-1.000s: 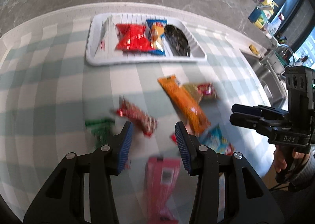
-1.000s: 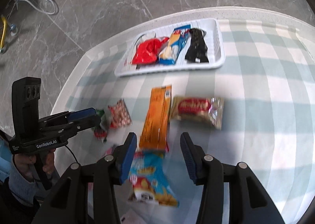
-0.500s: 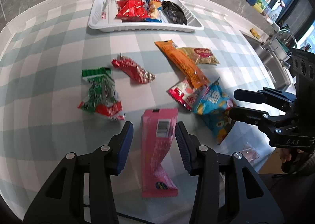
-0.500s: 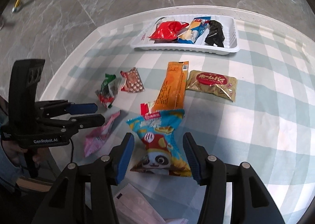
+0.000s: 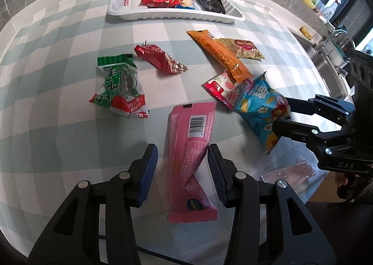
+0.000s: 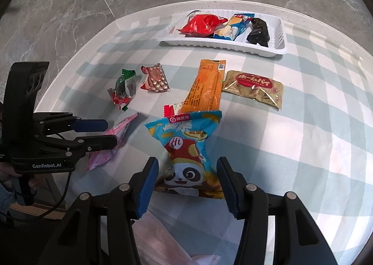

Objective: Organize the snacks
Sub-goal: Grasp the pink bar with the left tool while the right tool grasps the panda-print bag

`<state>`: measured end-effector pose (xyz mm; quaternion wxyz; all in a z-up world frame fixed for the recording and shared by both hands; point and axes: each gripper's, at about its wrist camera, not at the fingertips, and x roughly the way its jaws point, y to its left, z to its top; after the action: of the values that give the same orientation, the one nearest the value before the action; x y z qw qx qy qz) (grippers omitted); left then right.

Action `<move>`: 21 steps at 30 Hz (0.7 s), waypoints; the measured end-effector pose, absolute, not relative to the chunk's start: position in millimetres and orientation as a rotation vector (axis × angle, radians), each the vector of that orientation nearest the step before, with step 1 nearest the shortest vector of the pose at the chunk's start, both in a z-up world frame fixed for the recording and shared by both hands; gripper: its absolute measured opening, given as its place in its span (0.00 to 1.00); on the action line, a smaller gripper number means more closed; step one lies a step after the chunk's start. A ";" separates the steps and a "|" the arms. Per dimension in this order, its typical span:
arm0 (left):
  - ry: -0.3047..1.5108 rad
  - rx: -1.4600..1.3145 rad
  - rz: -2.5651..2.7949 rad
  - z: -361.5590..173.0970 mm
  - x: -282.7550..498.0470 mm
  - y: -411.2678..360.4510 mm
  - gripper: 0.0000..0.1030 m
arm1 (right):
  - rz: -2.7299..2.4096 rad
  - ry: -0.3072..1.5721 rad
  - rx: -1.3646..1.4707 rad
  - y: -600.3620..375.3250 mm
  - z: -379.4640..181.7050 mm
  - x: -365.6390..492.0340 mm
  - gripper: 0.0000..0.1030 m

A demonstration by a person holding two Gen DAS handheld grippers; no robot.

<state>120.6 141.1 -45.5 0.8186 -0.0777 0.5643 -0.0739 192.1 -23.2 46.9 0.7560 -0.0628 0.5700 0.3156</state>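
Note:
On the checked tablecloth lies a pink packet (image 5: 191, 130), with my left gripper (image 5: 181, 162) open around its near half and a gap beside each pad. My right gripper (image 6: 187, 171) stands open astride a blue panda snack bag (image 6: 184, 144), its pads off the bag. Each gripper also shows in the other's view: the left gripper (image 6: 109, 132) over the pink packet (image 6: 121, 130), the right gripper (image 5: 282, 113) at the blue bag (image 5: 261, 106). At the far side, a white tray (image 5: 163, 15) holds a red bag, a blue packet and a black packet.
Loose snacks lie mid-table: a green packet (image 5: 119, 85), a red patterned packet (image 5: 160, 57), an orange bar (image 5: 219, 53), a gold packet (image 5: 247, 48) and a small red-white packet (image 5: 221, 88). A clear-wrapped pink item (image 5: 291, 174) lies at the near edge. A sink (image 5: 326, 60) is to the right.
Both grippers drew back toward the near table edge and lower. The pink packet now lies between the left jaws and the panda bag between the right jaws, which stand slightly wider.

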 end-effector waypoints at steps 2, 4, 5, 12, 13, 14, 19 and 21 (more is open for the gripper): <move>1.206 -0.163 -0.157 -48.0 120.7 141.5 0.41 | 0.687 1.239 -0.149 -21.5 45.9 192.2 0.54; 1.207 -0.162 -0.158 -49.5 121.4 141.9 0.41 | 0.684 1.236 -0.163 -19.3 44.7 193.1 0.54; 1.206 -0.162 -0.159 -49.9 121.9 141.8 0.41 | 0.683 1.234 -0.169 -18.6 44.3 193.2 0.54; 1.211 -0.157 -0.154 -53.9 124.5 144.5 0.42 | 0.673 1.231 -0.218 -13.3 38.2 194.6 0.54; 1.212 -0.155 -0.153 -54.8 124.7 144.5 0.42 | 0.672 1.233 -0.221 -12.8 37.1 194.8 0.54; 1.215 -0.152 -0.153 -56.4 125.3 144.6 0.42 | 0.670 1.233 -0.224 -12.4 36.3 194.8 0.54; 1.203 -0.142 -0.162 -58.2 126.6 143.2 0.42 | 0.673 1.235 -0.235 -11.0 33.7 192.6 0.52; 1.201 -0.138 -0.170 -58.6 126.3 142.7 0.42 | 0.675 1.237 -0.234 -11.1 32.7 192.1 0.45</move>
<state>126.3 142.7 -58.6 0.8194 -0.0647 0.5639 -0.0796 192.1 -11.1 32.7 0.7557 -0.1072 0.5672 0.3094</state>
